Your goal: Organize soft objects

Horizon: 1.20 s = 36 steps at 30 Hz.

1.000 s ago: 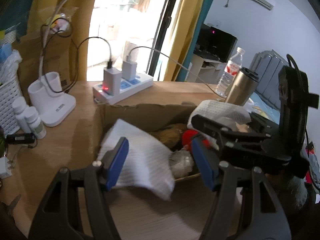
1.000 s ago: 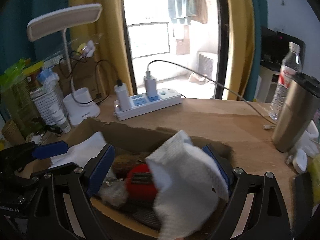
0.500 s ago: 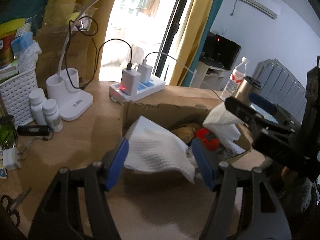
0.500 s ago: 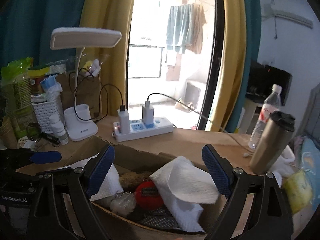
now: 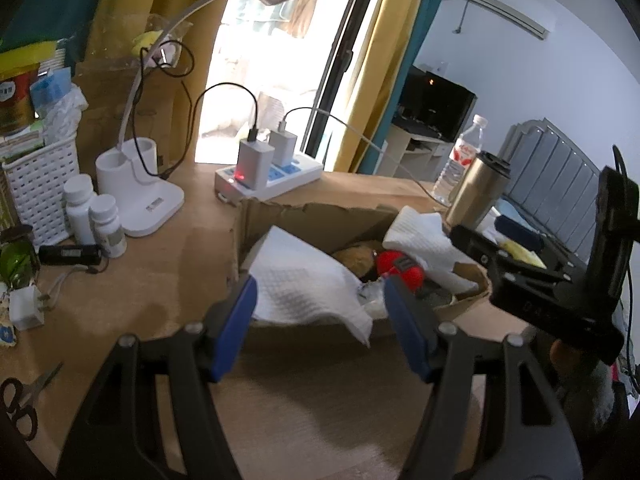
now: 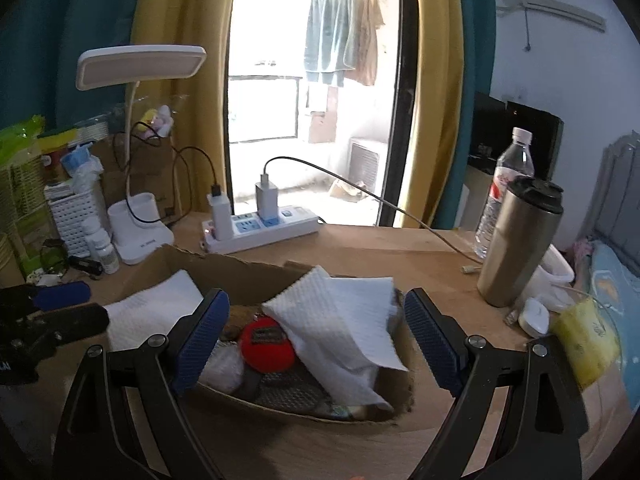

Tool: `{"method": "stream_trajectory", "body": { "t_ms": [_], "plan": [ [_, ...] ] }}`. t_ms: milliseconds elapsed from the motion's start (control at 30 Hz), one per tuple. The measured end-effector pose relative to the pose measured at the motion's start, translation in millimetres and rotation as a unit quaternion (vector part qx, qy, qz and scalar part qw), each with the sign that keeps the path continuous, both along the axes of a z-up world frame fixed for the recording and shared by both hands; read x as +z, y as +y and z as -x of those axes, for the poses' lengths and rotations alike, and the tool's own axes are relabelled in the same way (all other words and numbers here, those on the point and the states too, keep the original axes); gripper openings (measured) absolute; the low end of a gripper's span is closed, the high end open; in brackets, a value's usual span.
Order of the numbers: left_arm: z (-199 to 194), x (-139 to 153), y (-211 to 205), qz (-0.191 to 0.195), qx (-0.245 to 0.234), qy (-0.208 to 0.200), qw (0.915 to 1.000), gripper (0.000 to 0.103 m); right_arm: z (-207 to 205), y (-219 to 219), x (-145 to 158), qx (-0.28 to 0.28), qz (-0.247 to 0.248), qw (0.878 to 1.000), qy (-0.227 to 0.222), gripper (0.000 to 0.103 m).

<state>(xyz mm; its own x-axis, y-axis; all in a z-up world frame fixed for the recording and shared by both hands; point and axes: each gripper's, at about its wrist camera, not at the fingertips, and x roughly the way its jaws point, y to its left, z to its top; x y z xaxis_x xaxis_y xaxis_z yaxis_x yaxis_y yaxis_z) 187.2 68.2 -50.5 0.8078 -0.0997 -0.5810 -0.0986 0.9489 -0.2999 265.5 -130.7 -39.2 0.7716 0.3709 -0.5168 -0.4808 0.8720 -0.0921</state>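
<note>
A shallow cardboard box (image 5: 304, 216) (image 6: 240, 276) sits on the wooden desk. Inside lie a red soft ball (image 5: 400, 270) (image 6: 266, 344), a brown plush (image 5: 356, 258) and grey mesh items (image 6: 288, 390). One white cloth (image 5: 304, 284) (image 6: 156, 308) drapes over the box's left edge, another (image 5: 424, 240) (image 6: 344, 316) over its right side. My left gripper (image 5: 320, 320) is open and empty, above the desk just in front of the box. My right gripper (image 6: 316, 336) is open and empty, above the box's near side.
A power strip with chargers (image 5: 268, 176) (image 6: 260, 228), a white desk lamp (image 5: 140, 196), pill bottles (image 5: 96, 220) and a white basket (image 5: 38, 184) stand behind and left. A steel tumbler (image 6: 516, 244), water bottle (image 6: 504, 184) and yellow pouch (image 6: 584, 336) stand right. Scissors (image 5: 24, 396) lie near left.
Both grippers have pulled back and up from the box. The right gripper let go of the white cloth, which now lies draped over the box's right side.
</note>
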Motion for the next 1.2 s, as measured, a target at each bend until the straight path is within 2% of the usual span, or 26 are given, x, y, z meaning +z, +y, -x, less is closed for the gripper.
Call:
{"method": "stream_trajectory", "body": {
  "t_ms": [333,833,900,967,1100,1200],
  "plan": [
    [18,14,-17,-0.021,-0.008,-0.019,0.9996,0.067,21,-22,10,-0.017,-0.005,1.000,0.001,0.091],
    [65,35,-49,-0.042,-0.012,-0.056,0.9975,0.068,81,-55,30,-0.022,-0.018,0.999,-0.026,0.091],
    [71,38,-53,-0.046,-0.011,-0.060,0.9971,0.069,89,-59,32,-0.023,-0.021,0.999,-0.030,0.091],
    [78,40,-57,-0.053,-0.008,-0.067,0.9963,0.076,98,-63,34,-0.022,-0.023,0.999,-0.035,0.091],
    [91,48,-65,-0.060,-0.009,-0.082,0.9948,0.078,112,-72,38,-0.023,-0.030,0.998,-0.042,0.091],
    [101,53,-70,-0.065,-0.010,-0.092,0.9936,0.084,125,-78,43,-0.025,-0.036,0.998,-0.051,0.091]
  ]
}}
